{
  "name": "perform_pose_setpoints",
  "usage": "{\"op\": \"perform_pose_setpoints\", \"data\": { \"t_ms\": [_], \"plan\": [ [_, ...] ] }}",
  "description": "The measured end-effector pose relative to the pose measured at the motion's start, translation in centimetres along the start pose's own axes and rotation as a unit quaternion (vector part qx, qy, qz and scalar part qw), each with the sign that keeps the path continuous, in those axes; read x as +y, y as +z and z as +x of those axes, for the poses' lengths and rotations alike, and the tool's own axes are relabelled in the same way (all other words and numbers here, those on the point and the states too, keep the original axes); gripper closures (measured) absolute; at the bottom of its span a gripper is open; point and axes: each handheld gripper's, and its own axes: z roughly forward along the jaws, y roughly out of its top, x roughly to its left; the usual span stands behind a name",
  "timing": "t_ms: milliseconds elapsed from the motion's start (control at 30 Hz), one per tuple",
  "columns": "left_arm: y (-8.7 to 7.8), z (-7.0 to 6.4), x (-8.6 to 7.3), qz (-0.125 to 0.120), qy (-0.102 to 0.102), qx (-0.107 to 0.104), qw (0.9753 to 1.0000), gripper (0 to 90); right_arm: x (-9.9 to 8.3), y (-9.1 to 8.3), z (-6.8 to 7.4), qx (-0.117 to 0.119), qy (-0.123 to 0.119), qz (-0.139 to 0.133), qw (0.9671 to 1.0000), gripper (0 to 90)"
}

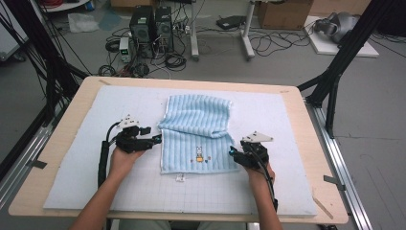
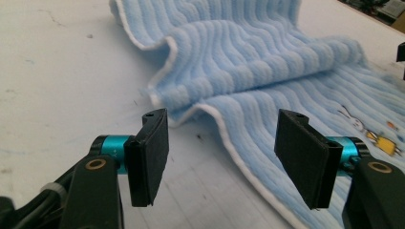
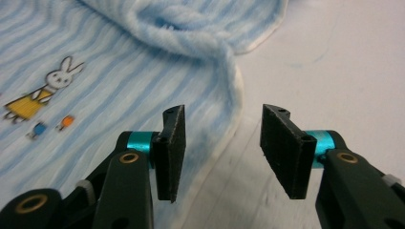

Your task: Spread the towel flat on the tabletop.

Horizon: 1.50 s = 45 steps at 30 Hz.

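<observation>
A light blue striped towel (image 1: 196, 129) with a small rabbit print lies on the white mat, its far part folded over toward me. My left gripper (image 1: 157, 140) rests at the towel's left edge, jaws open. In the left gripper view the towel's white-trimmed edge (image 2: 239, 148) runs between the open pads (image 2: 155, 152). My right gripper (image 1: 231, 152) sits at the towel's right edge, open too. The right gripper view has the towel's edge (image 3: 229, 124) between its pads (image 3: 172, 148) and the rabbit print (image 3: 45, 88) at the left.
The white grid mat (image 1: 287, 124) covers a wooden table (image 1: 67, 120). A small tag (image 1: 180, 178) hangs off the towel's near edge. Computers, cables and boxes stand on the floor beyond the table. Black frame posts stand at both sides.
</observation>
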Motion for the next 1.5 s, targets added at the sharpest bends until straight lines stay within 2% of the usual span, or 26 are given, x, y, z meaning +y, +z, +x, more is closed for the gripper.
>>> {"op": "perform_pose_setpoints", "data": {
  "t_ms": [233,333,400,433,467,533,567,600,633,667,700,833,900,1067,1300,1433,1500],
  "plan": [
    [-0.4,-1.9,-1.9,0.03,-0.002,-0.019,0.9994,33.2,-1.4,-0.7,0.7,0.009,0.006,0.009,0.9999,54.8],
    [-0.5,-2.8,-2.2,0.045,0.009,-0.033,0.9984,36.9,-1.6,-0.8,1.0,0.006,0.011,0.019,0.9997,56.7],
    [-0.3,-3.5,-2.3,0.066,0.026,-0.04,0.9966,44.2,-1.8,-0.6,1.1,0.004,0.008,0.03,0.9995,59.2],
    [-0.1,-3.9,-2.4,0.082,0.041,-0.04,0.9949,48.9,-1.9,-0.7,1.2,0.007,0.012,0.027,0.9995,61.8],
    [0.0,-4.3,-2.4,0.088,0.061,-0.031,0.9938,50.7,-1.9,-0.7,1.3,0.009,0.016,0.028,0.9994,63.6],
    [0.1,-4.8,-2.4,0.089,0.07,-0.016,0.9934,54.3,-1.9,-0.7,1.3,0.014,0.018,0.027,0.9994,70.4],
    [0.1,-5.0,-2.5,0.089,0.076,-0.002,0.9932,58.6,-1.9,-0.7,1.4,0.02,0.02,0.029,0.9992,74.4],
    [0.0,-5.0,-2.5,0.088,0.077,0.0,0.9932,63.7,-1.9,-0.7,1.4,0.025,0.017,0.029,0.9991,79.3],
    [0.0,-4.9,-2.5,0.09,0.074,-0.015,0.9931,69.9,-1.9,-0.8,1.5,0.033,0.016,0.03,0.9989,83.5],
    [0.0,-5.0,-2.5,0.092,0.075,-0.028,0.9925,84.1,-1.9,-0.8,1.6,0.038,0.014,0.03,0.9988,85.2],
    [-0.1,-5.2,-2.6,0.091,0.082,-0.025,0.9921,86.8,-1.9,-0.8,1.7,0.041,0.012,0.032,0.9986,85.7],
    [-0.8,-5.1,-2.9,0.094,0.072,-0.043,0.9921,87.5,-2.3,-1.5,1.9,0.055,0.005,0.034,0.9979,86.0],
    [-1.4,-5.0,-3.2,0.096,0.075,-0.049,0.9913,87.5,-2.6,-2.0,2.2,0.065,-0.002,0.036,0.9973,86.0],
    [-2.8,-5.2,-4.1,0.09,0.071,-0.064,0.9914,87.5,-3.6,-3.2,3.1,0.08,-0.013,0.03,0.9963,85.9],
    [-5.0,-5.8,-5.4,0.094,0.086,-0.081,0.9885,87.4,-4.5,-5.0,4.6,0.099,-0.028,0.02,0.9945,86.1],
    [-6.4,-5.9,-6.2,0.095,0.087,-0.097,0.9869,87.4,-5.2,-6.4,5.6,0.114,-0.041,0.024,0.9924,86.2],
    [-7.1,-6.0,-6.6,0.091,0.08,-0.111,0.9864,87.4,-5.5,-7.1,6.1,0.123,-0.048,0.025,0.9909,86.2]
  ]
}}
